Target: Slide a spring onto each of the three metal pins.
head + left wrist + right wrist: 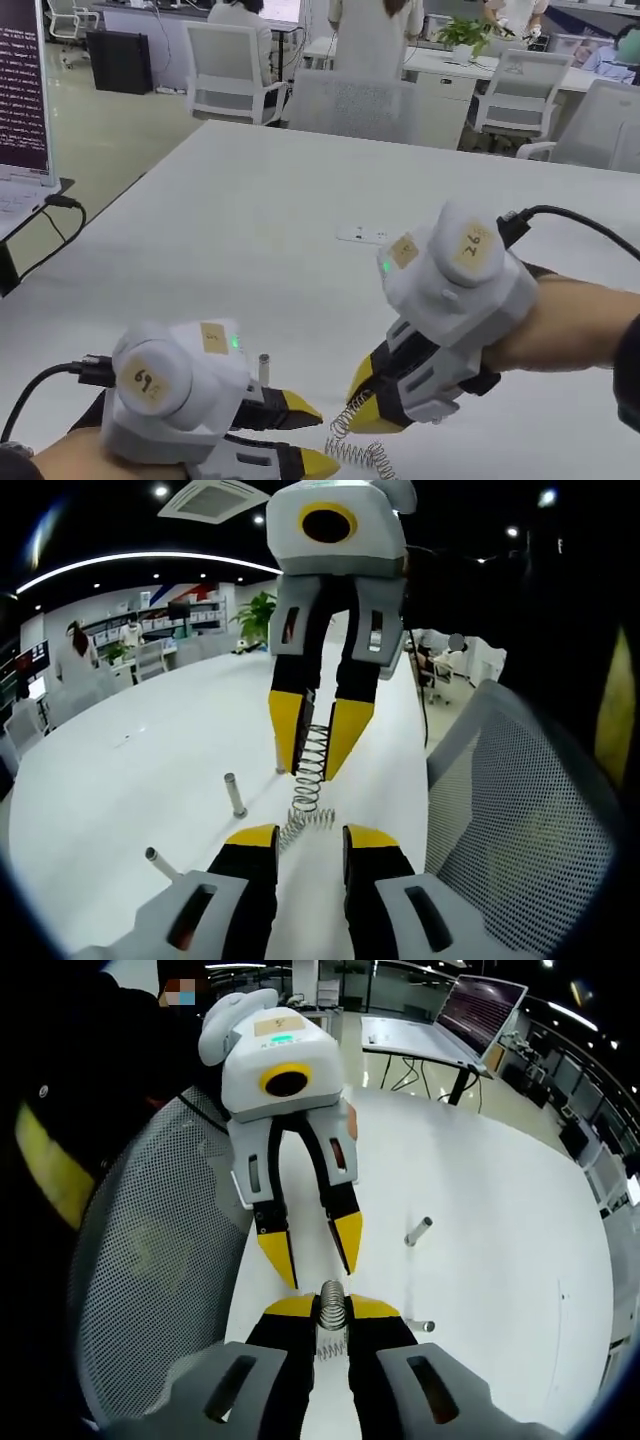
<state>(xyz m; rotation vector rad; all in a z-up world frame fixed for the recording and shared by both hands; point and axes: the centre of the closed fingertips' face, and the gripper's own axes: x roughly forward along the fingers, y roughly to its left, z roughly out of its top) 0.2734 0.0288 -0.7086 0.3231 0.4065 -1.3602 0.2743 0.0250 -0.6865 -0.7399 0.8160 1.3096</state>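
From my end the spring (312, 780) reads as thin bright steel wire with a clean shine, and the pins (234, 795) just beside the spring are smooth grey metal, duller, with a soft sheen. The table (250, 220) under the spring is a smooth matt white top that barely reflects. Either side of the spring, the left gripper (312, 838) and right gripper (335, 1308) have smooth, slightly glossy white plastic shells and black jaws tipped in satin yellow plastic, while the chair back (520, 810) near the spring is coarse grey mesh.
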